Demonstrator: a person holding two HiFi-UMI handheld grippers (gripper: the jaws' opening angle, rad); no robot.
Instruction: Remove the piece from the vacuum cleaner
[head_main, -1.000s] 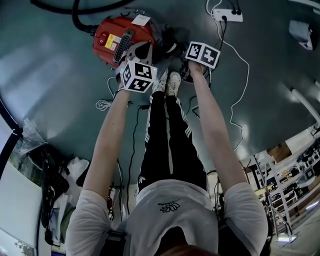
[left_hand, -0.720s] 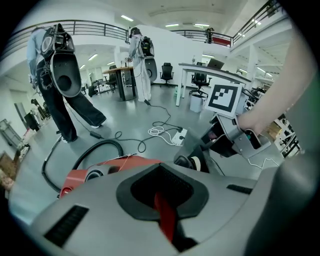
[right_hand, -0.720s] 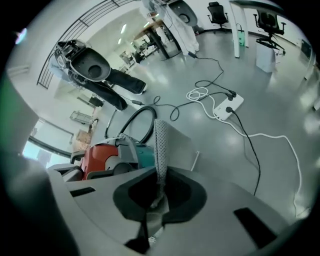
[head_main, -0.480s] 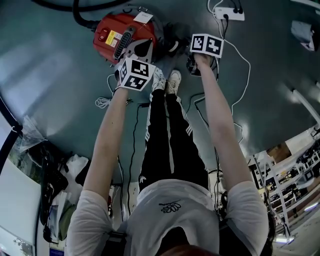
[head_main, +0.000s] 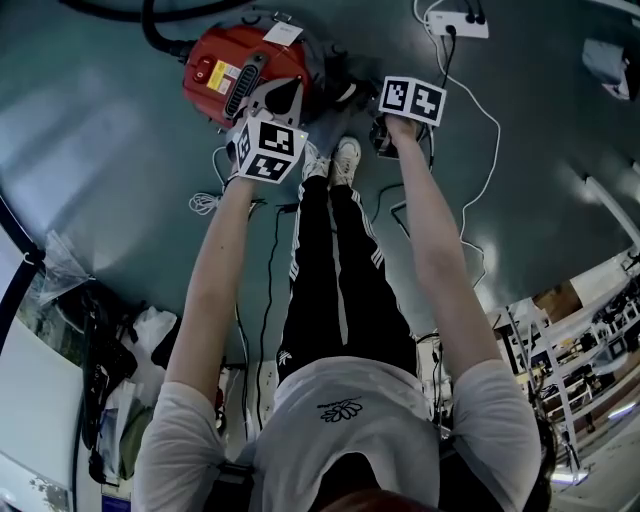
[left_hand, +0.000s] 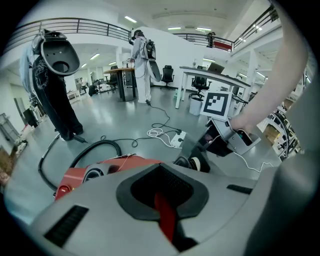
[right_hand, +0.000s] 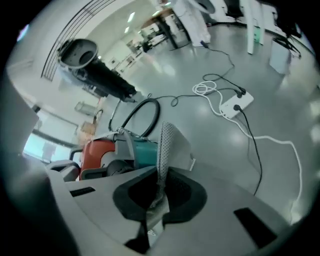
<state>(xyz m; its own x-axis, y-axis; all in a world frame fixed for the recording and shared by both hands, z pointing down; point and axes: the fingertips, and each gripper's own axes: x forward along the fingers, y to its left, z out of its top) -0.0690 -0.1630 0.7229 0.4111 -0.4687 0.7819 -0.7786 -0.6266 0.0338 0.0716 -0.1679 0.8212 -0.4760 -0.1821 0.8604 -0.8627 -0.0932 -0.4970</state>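
— Where was the piece?
— In the right gripper (right_hand: 157, 197) — its fingers were clamped on the thin grey piece (right_hand: 165, 142), which stood up at mid-frame, right of the red vacuum cleaner (head_main: 225, 70) on the floor (head_main: 90, 150).
— And the left gripper (left_hand: 162, 205)?
— At the vacuum cleaner's near edge, fingers closed on a narrow red strip (left_hand: 166, 222) — what it belonged to, I couldn't tell.

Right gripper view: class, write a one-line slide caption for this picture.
Right tool shut on a thin grey perforated piece, with the red vacuum cleaner on the floor behind.
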